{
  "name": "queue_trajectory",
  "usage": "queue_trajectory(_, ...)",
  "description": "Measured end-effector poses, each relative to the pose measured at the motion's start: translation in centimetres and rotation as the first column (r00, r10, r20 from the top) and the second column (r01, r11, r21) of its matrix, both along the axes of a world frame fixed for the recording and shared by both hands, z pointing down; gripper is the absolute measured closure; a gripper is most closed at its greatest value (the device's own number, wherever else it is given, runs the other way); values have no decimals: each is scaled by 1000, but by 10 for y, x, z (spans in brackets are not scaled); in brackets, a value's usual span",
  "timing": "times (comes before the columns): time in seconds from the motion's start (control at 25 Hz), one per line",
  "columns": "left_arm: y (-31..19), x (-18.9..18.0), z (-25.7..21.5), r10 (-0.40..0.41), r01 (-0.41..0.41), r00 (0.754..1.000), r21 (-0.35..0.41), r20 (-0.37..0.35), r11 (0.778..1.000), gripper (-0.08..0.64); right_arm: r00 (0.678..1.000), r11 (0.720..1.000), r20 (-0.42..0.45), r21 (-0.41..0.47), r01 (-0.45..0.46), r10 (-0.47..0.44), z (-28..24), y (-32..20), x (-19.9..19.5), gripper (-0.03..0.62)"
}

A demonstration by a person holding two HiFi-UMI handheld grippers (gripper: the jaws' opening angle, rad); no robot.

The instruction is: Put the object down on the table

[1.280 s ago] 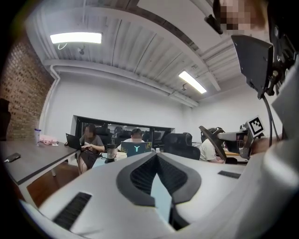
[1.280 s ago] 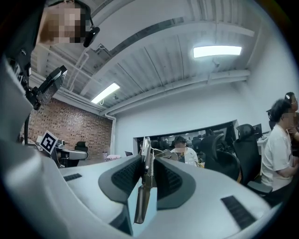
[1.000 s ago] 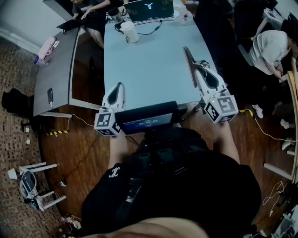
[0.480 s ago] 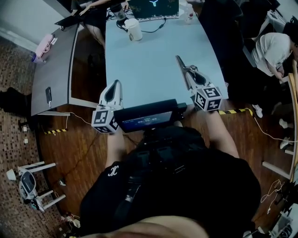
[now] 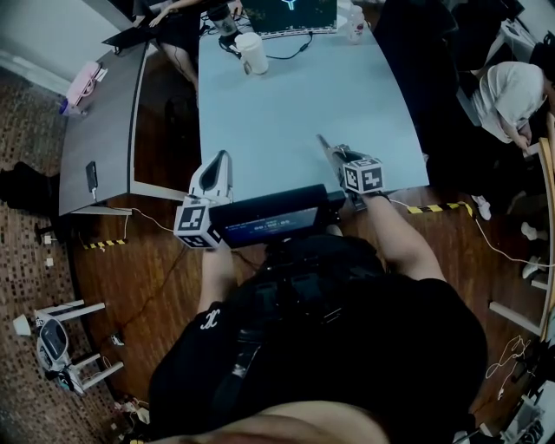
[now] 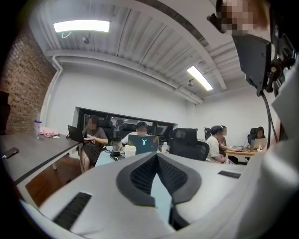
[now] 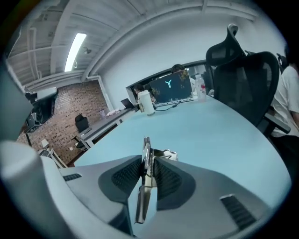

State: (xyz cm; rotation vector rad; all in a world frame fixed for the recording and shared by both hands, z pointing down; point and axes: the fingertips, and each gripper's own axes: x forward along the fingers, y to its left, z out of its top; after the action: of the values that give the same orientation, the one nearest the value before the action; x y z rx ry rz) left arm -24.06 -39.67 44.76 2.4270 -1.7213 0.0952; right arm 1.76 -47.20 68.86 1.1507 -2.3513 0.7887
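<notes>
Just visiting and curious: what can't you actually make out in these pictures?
What the metal object in the right claw is: right gripper view, pads cover its middle; tiny in the head view.
Laptop: head view, top edge cuts it.
Print on the chest screen: head view, too small.

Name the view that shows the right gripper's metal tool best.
Right gripper view: the metal tool sits centre frame, edge-on, clamped between the right gripper's fingers. Head view shows only a thin sliver past them. Left gripper view misses it.
</notes>
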Motion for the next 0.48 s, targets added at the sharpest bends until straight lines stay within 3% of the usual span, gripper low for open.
queue_trajectory(0.48, 1, -5, 4, -10, 10, 1000, -15, 0, 1000, 568, 998, 992, -68, -126, 12, -20, 44, 10, -8, 506)
